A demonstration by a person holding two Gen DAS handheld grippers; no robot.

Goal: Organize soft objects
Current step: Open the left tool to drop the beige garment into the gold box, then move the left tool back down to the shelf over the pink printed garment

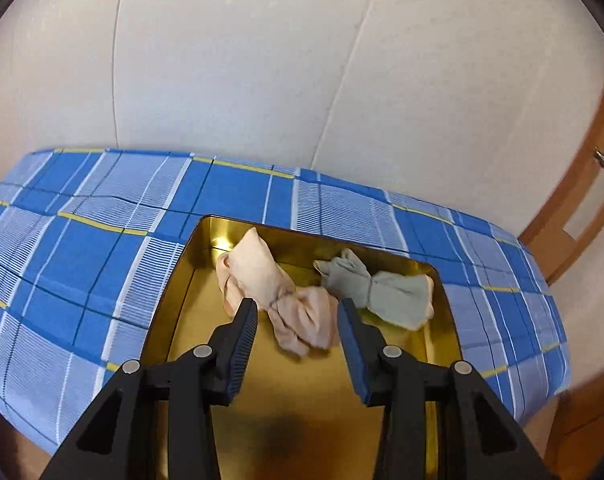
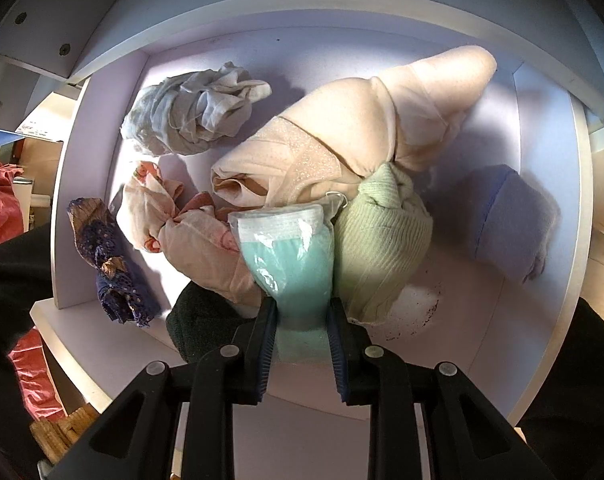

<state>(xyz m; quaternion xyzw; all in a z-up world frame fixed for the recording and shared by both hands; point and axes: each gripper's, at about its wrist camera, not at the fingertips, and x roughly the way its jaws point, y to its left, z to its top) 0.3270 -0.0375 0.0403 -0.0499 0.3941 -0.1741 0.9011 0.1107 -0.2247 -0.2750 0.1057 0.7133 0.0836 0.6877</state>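
Observation:
In the left wrist view, a gold metal tray (image 1: 174,300) lies on a blue plaid cloth (image 1: 82,240). A knotted peach stocking bundle (image 1: 270,284) and a knotted grey-green one (image 1: 378,288) lie in it. My left gripper (image 1: 298,312) is open and empty just above the peach bundle's near end. In the right wrist view, my right gripper (image 2: 302,308) is shut on a turquoise item in a clear plastic bag (image 2: 294,252), held inside a white shelf compartment (image 2: 542,160) among other soft items.
The compartment holds a large beige bundle (image 2: 362,128), a grey bundle (image 2: 194,112), a floral pink bundle (image 2: 174,220), a pale green knit (image 2: 382,232), a lavender fleece (image 2: 510,216), dark lace (image 2: 110,260) and a dark green item (image 2: 202,320). A white wall (image 1: 262,80) backs the tray's surface.

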